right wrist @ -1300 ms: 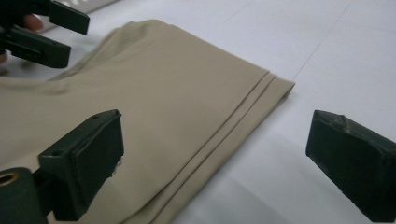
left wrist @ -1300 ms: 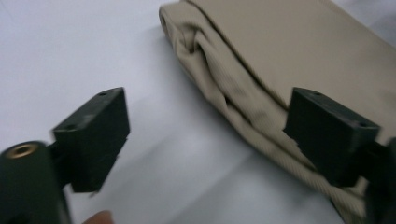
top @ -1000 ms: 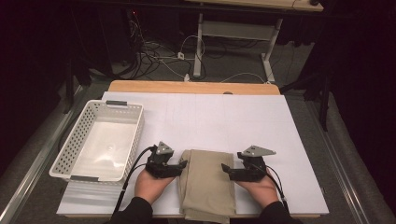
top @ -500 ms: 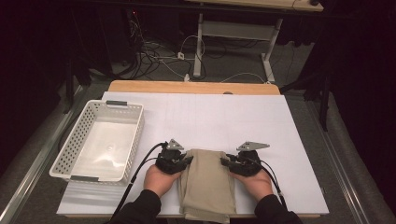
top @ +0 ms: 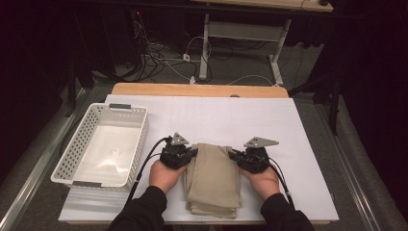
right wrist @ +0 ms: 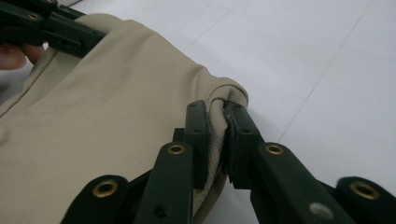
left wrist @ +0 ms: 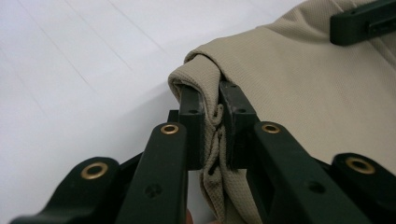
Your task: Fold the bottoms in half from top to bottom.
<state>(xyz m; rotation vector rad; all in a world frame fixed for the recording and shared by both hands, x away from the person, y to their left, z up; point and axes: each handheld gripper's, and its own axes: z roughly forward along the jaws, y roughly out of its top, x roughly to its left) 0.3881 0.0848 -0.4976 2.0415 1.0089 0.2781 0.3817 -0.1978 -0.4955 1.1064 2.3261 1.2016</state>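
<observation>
Folded tan cloth (top: 212, 179) lies on the white table (top: 288, 130), near edge. Left gripper (top: 191, 154) and right gripper (top: 234, 155) have just closed, each pinching a far corner. Grasp done; lifting or folding remains. Basket (top: 77, 144) sits empty alongside.

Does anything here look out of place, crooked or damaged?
Nothing stands out. The folded beige cloth lies neatly on the white table, its far corners pinched by the left hand-held gripper and right hand-held gripper. The white basket sits square and empty.
</observation>
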